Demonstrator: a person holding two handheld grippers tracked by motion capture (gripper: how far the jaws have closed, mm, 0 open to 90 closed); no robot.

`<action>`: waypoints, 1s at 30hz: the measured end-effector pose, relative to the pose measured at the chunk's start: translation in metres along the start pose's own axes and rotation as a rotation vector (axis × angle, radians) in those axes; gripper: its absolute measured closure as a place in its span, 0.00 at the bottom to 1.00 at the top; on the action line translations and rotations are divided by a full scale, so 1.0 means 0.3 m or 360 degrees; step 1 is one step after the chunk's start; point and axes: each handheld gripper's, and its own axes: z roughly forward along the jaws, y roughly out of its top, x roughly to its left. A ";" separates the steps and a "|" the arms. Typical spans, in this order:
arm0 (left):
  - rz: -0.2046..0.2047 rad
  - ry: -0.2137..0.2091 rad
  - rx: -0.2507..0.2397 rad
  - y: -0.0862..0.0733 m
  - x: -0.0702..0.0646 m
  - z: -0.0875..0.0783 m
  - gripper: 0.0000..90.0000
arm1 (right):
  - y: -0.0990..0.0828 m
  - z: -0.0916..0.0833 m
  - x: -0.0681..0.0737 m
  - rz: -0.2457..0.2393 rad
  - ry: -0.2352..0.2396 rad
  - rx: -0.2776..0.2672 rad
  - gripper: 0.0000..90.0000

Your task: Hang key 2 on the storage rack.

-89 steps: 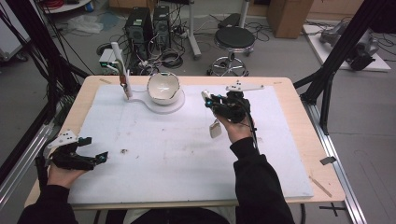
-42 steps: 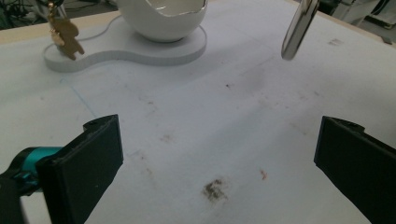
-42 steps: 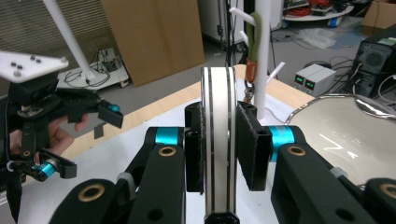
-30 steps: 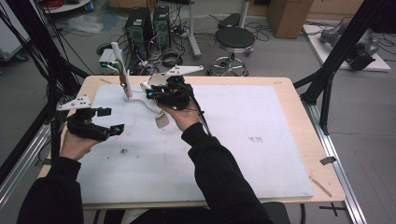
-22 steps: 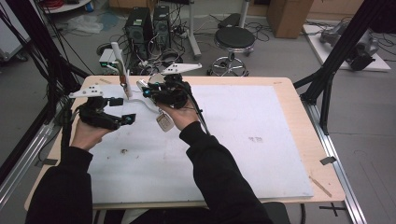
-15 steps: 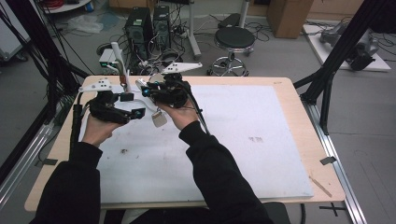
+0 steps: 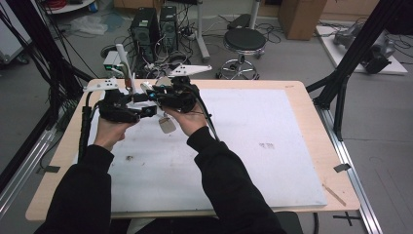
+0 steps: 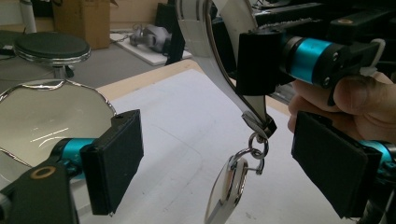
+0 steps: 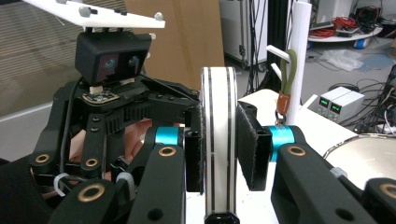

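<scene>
Lanyard strap (image 9: 218,140) is sitting clamped between your right gripper's (image 9: 218,149) pads, held up off the table (image 7: 272,146) near its far left corner. You are letting the metal clip (image 8: 258,126), the rings and the oval tag (image 8: 229,191) dangle below the grip, clear of the mat. Your left gripper (image 8: 217,163) is facing the right one, its jaws apart on either side of the rings and tag, and they have just been closing in, though the pads are not touching anything yet. The bowl (image 8: 42,116) is standing just behind your left gripper, and the white post (image 9: 299,56) with a small loop hanging on it is rising beyond that.

Judging by this, you are setting up a second grip, a handover or a steadying hold on the tag end. Next you are needing to centre the swinging tag between the left pads, then close fully while the right grip holds the strap taut.
</scene>
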 end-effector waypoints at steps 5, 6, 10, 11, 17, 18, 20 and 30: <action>0.0003 -0.0025 -0.0001 -0.001 -0.001 0.004 0.23 | 0.002 0.021 0.015 -0.0018 0.0014 0.0016 0.83; 0.0008 -0.0035 -0.0006 -0.001 -0.002 0.006 0.24 | 0.002 0.025 0.018 -0.0016 0.0016 0.0020 0.83; 0.0045 -0.0006 -0.0014 0.002 -0.012 0.006 0.32 | 0.005 0.041 0.031 -0.0035 0.0024 0.0035 0.83; 0.0049 0.0003 -0.0015 0.002 -0.013 0.005 0.36 | 0.005 0.043 0.035 -0.0037 0.0027 0.0038 0.83; 0.0078 0.0047 -0.0042 0.010 -0.024 -0.001 0.69 | 0.004 0.048 0.038 -0.0032 0.0029 0.0046 0.83; 0.0072 0.0045 -0.0039 0.010 -0.023 -0.001 0.71 | 0.004 0.047 0.038 -0.0038 0.0025 0.0044 0.83; 0.0078 0.0039 -0.0028 0.009 -0.023 0.001 0.74 | 0.004 0.045 0.040 -0.0035 0.0014 0.0046 0.83; 0.0115 0.0111 -0.0019 0.012 -0.018 -0.012 0.94 | 0.009 0.028 0.032 -0.0028 -0.0006 0.0033 0.80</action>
